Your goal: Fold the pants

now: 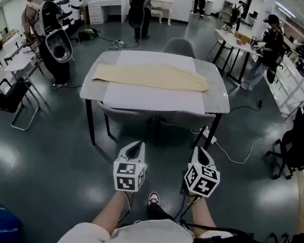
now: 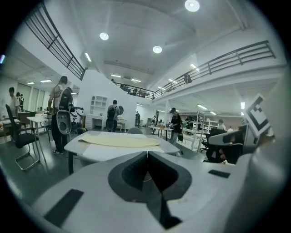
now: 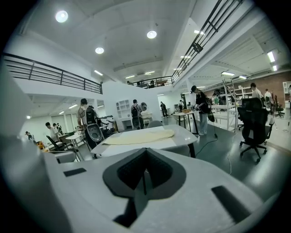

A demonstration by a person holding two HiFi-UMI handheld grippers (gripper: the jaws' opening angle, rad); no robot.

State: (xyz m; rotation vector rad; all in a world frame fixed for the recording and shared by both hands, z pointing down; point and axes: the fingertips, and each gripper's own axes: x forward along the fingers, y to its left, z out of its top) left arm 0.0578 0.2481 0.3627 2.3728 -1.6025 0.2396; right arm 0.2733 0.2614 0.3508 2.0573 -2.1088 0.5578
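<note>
While I am keeping both clenched and empty, the left gripper (image 1: 134,146) and right gripper (image 1: 202,151) are hanging well short of the table (image 1: 219,102). I am expecting the pants (image 1: 151,76), lying flat across its far half, to handle light, limp and prone to sagging, so I am planning to pinch the corners at each end. Only the head view is giving me their whole outline. The gripper views are showing them edge-on, but are showing each pair of jaws meeting on nothing.

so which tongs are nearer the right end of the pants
Right. The right tongs hang short of the table, roughly in line with that end of the pants; the left tongs sit further left.
</note>
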